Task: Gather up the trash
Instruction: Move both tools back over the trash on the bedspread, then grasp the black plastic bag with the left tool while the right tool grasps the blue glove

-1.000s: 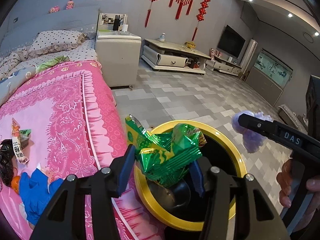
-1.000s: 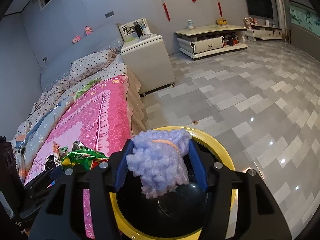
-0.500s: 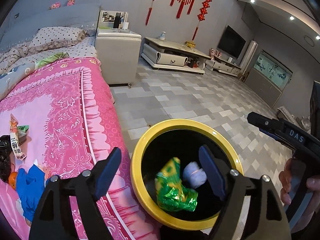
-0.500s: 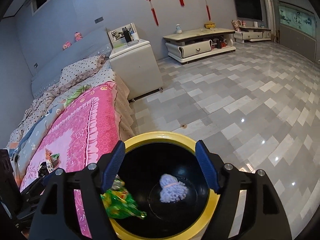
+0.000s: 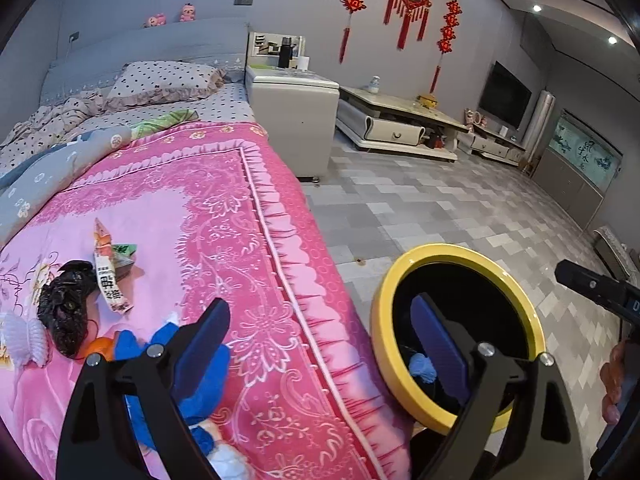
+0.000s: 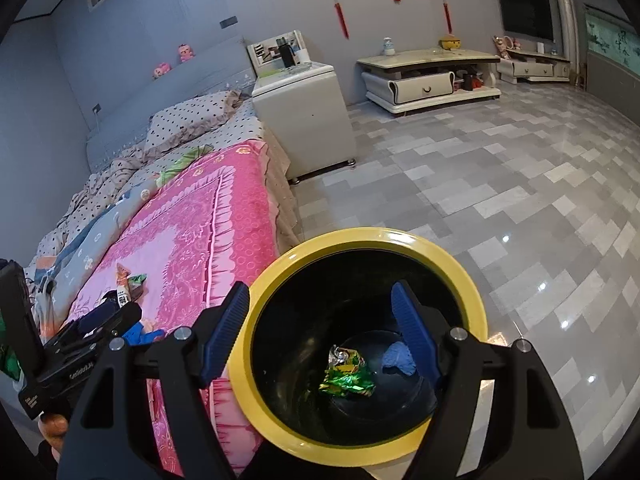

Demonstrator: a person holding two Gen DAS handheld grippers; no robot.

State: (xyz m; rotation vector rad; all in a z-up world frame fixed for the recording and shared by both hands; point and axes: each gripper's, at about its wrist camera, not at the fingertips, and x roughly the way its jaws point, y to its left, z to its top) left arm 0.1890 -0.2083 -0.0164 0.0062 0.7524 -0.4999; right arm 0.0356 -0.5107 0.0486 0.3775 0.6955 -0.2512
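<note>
Inside yellow-rimmed bin (image 6: 362, 240), green wrapper (image 6: 346, 374) seen only from right claw (image 6: 320, 330), wide, empty, left claw (image 5: 320, 334) opening, empty

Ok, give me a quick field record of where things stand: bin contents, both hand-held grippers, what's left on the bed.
bin: yellow-rimmed bin on the floor beside the bed
in bin: green foil wrapper; blue fluffy wad
left hand-held gripper: opening, nothing between the jaws
right hand-held gripper: open, empty, over the bin
left on bed: snack packet; black crumpled bag; blue item
</note>
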